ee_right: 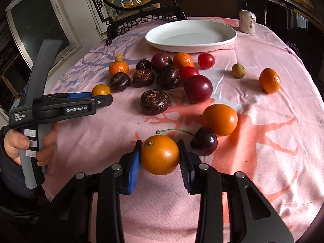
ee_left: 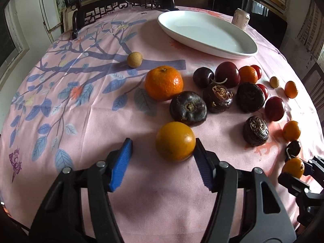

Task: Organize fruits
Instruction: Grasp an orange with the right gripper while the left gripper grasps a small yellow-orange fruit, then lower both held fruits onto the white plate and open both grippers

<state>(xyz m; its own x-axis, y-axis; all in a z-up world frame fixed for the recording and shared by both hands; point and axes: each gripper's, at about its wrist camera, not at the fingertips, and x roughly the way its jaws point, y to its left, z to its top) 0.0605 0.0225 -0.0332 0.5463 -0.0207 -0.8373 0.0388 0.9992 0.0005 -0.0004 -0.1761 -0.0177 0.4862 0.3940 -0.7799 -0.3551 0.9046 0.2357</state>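
Right wrist view: my right tongs [ee_right: 160,160] are pinched on a small orange [ee_right: 160,155], both pads flat against its sides, down at the near edge of the desk [ee_right: 273,141]. A cherry [ee_right: 204,141] sits just beside it, stem arcing over the top, so I'm coming in from the near side to avoid knocking it.

Left wrist view shows my left tongs [ee_left: 163,147] about half open around another orange [ee_left: 175,140]. The right pad touches it, the blue pad [ee_left: 121,162] stands apart, so nothing is gripped there yet.

Everything else is scattered loose on the pink cloth: mandarins, plums, cherry tomatoes, dark water chestnuts, a couple of longans. The white plate [ee_right: 202,46] at the far side has nothing on it, and I guess that's where the fruit goes, sorted by kind. Grabbing two oranges at once makes sense for that.

Readable stuff: "GenRobot.AI" on the side of the left tool, plus "Data Acquisition System" on its body. The can [ee_right: 247,21] behind the plate has Chinese print I can't make out.
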